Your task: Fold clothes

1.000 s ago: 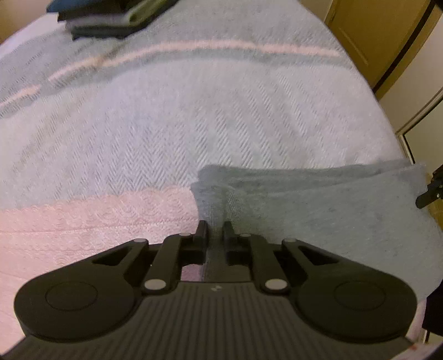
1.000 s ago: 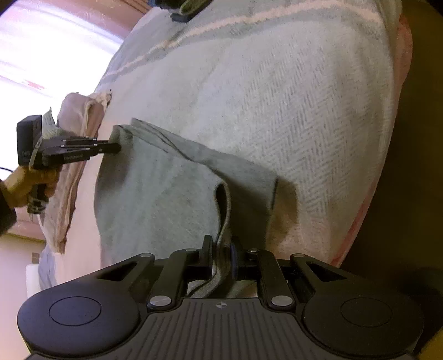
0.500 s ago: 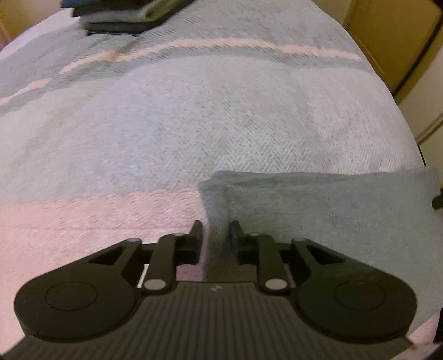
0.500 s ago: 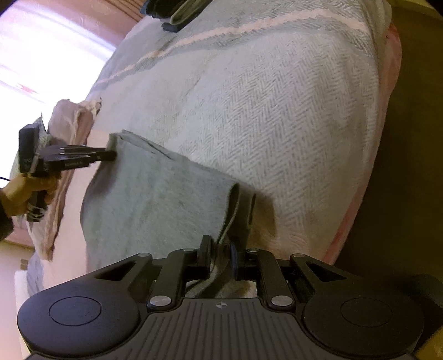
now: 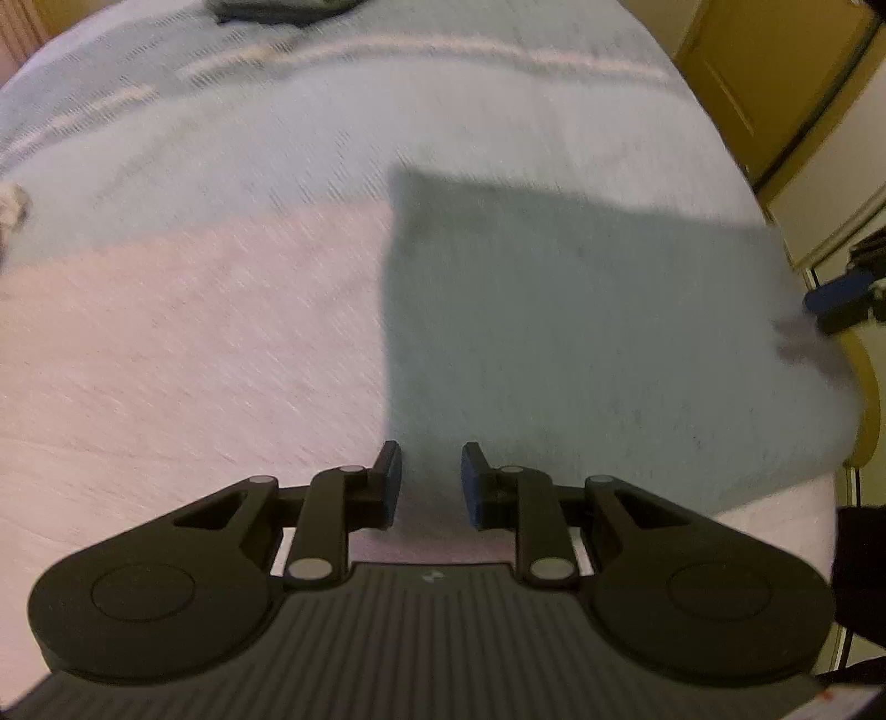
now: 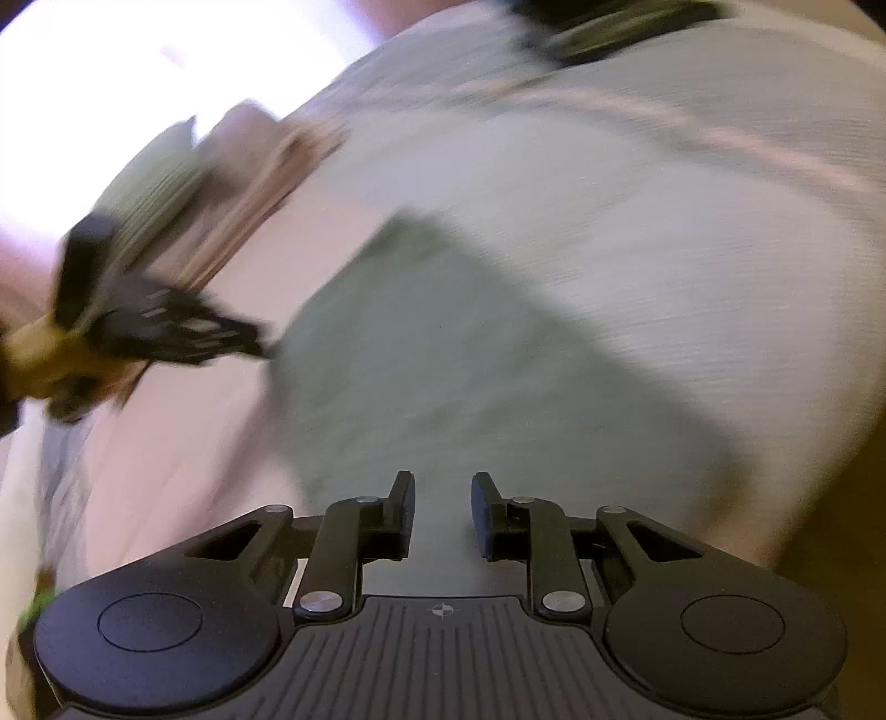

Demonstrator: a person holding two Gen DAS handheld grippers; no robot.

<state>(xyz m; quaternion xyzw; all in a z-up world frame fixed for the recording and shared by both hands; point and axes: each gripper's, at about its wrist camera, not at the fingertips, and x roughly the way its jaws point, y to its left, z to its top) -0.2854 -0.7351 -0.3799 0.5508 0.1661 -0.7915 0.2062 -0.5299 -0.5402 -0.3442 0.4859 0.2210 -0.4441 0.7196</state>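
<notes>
Both claws stand released: my left claw (image 5: 426,479) has its jaws apart with the near edge of the grey cloth (image 5: 581,332) showing in the gap, no pad pressing on it, and my right claw (image 6: 443,512) has just been opening, its jaws parted with only flat grey cloth (image 6: 443,360) behind the gap. I read the cloth as let go at both ends. It lies flat as a folded rectangle on the bed (image 5: 387,127), its far part on the pale herringbone blanket (image 5: 277,144) and its left side against the pink sheet (image 5: 166,360) that covers the near part of the bed. From the right wrist view, which is blurred, I see the left claw (image 6: 255,340) at the cloth's left edge with a hand (image 6: 39,354) behind it; I cannot tell whether the tips touch the fabric. From the left wrist view, the right claw (image 5: 830,293) shows as a dark shape just past the cloth's right edge. A pink stripe (image 5: 498,52) runs across the blanket further off, and beyond it a dark stack of folded clothes (image 5: 282,8) sits at the far end of the bed. More loose fabric (image 6: 238,160), pinkish, lies heaped at the bed's left side. A yellow door (image 5: 764,72) stands to the right of the bed.
</notes>
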